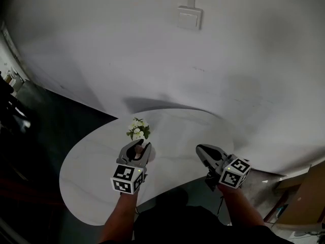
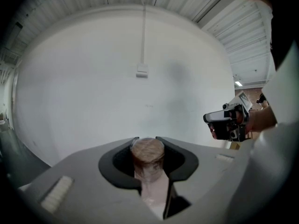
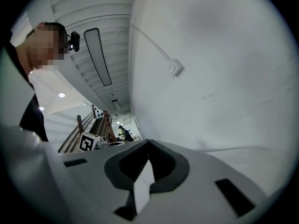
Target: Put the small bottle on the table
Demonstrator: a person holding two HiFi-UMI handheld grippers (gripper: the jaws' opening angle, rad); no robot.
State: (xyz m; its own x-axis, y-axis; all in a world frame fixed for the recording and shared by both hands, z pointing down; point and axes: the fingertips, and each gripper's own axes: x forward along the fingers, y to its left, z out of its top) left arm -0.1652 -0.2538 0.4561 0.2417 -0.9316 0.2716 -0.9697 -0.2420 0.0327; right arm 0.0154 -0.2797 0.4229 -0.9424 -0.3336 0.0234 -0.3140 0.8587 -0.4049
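The small bottle point(image 2: 147, 154), clear with a brown cork top, sits between the jaws of my left gripper point(image 2: 147, 140), which is shut on it just below the cork. In the head view the left gripper point(image 1: 140, 146) hovers over the near middle of the round white table point(image 1: 91, 172), with the bottle point(image 1: 138, 149) showing as a dark spot between its fingers. My right gripper point(image 1: 199, 149) is over the table's near right edge. Its jaws meet at the tips in the right gripper view point(image 3: 148, 143), with nothing between them.
A small bunch of white flowers with green leaves point(image 1: 138, 128) stands on the table just beyond the left gripper. A white wall with a switch box point(image 1: 189, 18) rises behind the table. A cardboard box point(image 1: 304, 197) stands on the dark floor at the right.
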